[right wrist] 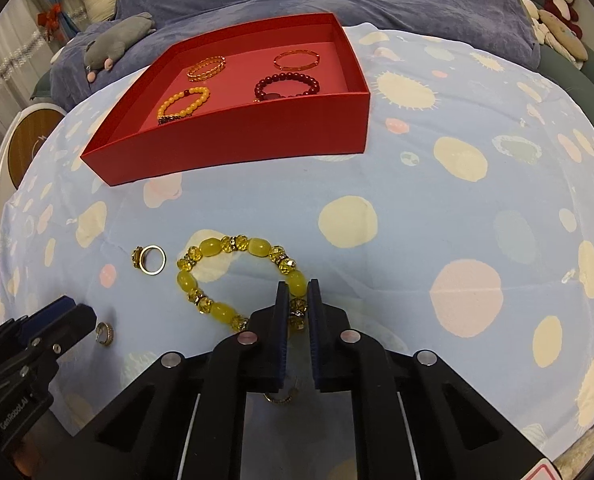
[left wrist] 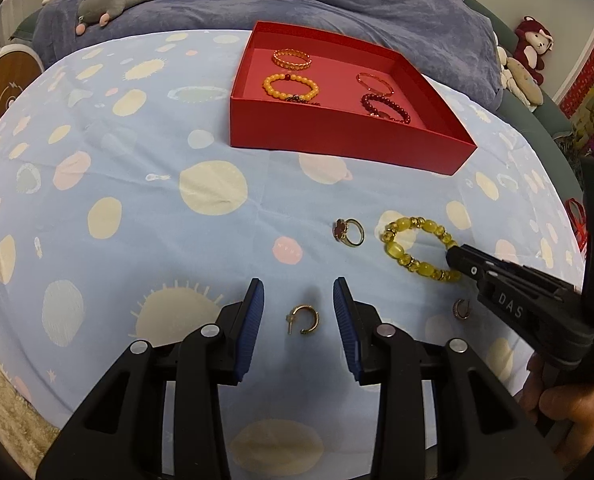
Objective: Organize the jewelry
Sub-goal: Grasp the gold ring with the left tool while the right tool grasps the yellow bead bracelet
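- Left wrist view: left tongs [left wrist: 298, 312] are hanging open and tilted down, with a small gold hoop earring [left wrist: 303, 319] lying untouched between the pads, nearer than the red box [left wrist: 337, 132]. I judge this pick is waiting.
- Right wrist view: right tongs [right wrist: 297, 300] are pinching the yellow bead bracelet [right wrist: 237, 276] on the spotted cloth [right wrist: 457, 220], nearer than the red box [right wrist: 237, 140]. Lifting it gently into that box is probably coming next.
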Tool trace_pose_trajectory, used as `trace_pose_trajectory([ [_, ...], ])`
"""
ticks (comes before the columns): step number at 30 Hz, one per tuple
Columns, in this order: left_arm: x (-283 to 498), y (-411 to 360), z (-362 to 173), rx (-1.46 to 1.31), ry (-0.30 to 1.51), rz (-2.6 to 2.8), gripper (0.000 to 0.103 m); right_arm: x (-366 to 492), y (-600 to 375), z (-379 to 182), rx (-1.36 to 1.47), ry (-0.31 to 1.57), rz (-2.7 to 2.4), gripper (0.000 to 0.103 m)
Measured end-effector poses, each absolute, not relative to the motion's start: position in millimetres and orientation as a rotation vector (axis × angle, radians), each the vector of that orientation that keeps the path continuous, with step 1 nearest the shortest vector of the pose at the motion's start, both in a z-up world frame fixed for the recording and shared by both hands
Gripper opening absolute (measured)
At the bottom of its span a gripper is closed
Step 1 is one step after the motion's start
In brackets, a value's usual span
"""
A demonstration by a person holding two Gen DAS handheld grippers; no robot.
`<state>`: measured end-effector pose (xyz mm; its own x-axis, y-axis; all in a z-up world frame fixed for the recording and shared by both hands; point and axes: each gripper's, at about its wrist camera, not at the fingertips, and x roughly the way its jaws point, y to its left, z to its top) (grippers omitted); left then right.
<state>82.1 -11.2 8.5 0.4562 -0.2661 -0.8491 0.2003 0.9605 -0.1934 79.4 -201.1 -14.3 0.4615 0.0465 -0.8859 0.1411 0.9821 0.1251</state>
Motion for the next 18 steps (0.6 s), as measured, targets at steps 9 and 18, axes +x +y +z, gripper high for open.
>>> trace_pose_trajectory([
  [9,101.8,-37.7,7.8,-0.051,1.04,-0.309,0.034,50.8,-203.6,-13.9,0.266,1.105,-0.065,0.009],
  [18,116.0,-48.2,4.9,-0.057,1.027,-0.319,0.03,51.6,-207.3,-14.3,0.306,1.11,-0.064,0.009],
])
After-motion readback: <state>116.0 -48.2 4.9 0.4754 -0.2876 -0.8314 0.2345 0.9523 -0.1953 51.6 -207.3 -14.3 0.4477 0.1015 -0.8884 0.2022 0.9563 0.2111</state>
